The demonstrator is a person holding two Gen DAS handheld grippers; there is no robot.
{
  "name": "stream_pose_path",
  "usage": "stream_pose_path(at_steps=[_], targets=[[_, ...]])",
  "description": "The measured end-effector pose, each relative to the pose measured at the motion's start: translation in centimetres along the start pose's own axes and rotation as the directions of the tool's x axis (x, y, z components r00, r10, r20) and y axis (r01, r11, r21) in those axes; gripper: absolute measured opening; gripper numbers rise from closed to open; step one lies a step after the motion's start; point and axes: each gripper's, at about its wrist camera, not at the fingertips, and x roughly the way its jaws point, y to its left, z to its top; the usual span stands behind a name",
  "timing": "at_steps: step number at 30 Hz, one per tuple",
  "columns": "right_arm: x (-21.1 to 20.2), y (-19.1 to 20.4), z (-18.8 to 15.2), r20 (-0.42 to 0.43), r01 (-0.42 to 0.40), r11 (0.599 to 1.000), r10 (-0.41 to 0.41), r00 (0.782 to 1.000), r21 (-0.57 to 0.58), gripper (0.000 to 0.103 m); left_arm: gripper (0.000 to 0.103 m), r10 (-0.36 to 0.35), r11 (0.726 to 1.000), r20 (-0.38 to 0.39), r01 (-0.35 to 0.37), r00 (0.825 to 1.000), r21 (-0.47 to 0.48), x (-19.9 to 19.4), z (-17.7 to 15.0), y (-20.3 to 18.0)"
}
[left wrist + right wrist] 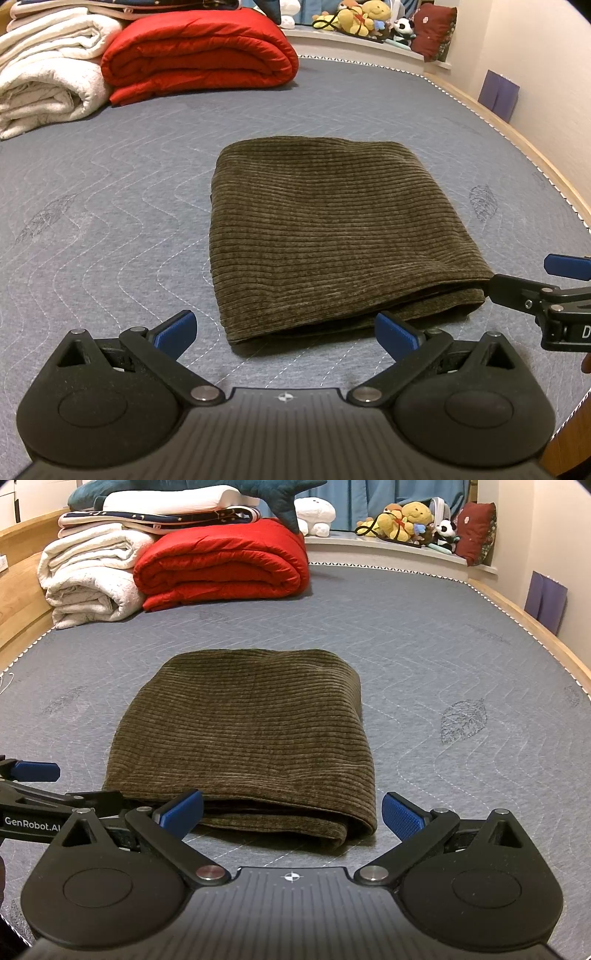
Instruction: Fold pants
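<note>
The olive-brown corduroy pants (332, 236) lie folded into a thick rectangle on the grey quilted mattress (110, 229); they also show in the right wrist view (243, 738). My left gripper (286, 330) is open and empty, just in front of the bundle's near edge. My right gripper (291, 812) is open and empty, its jaws standing either side of the near right corner without touching. The right gripper also shows at the right edge of the left wrist view (532, 284). The left gripper shows at the left edge of the right wrist view (40, 786).
A folded red quilt (221, 568) and white blankets (88, 579) are stacked at the far left of the mattress (443, 646). Plush toys (406, 520) and a dark red cushion (476, 531) sit on a ledge beyond. A wooden bed frame (535, 627) borders the right side.
</note>
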Motion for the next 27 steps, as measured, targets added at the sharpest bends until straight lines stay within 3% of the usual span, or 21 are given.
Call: stream_pose_path(at_steps=[27], targets=[[0.02, -0.09, -0.05, -0.005, -0.005, 1.000, 0.005, 1.000, -0.001, 0.102, 0.103, -0.015, 1.000, 0.024, 0.015, 1.000, 0.014, -0.32, 0.06, 0.04]])
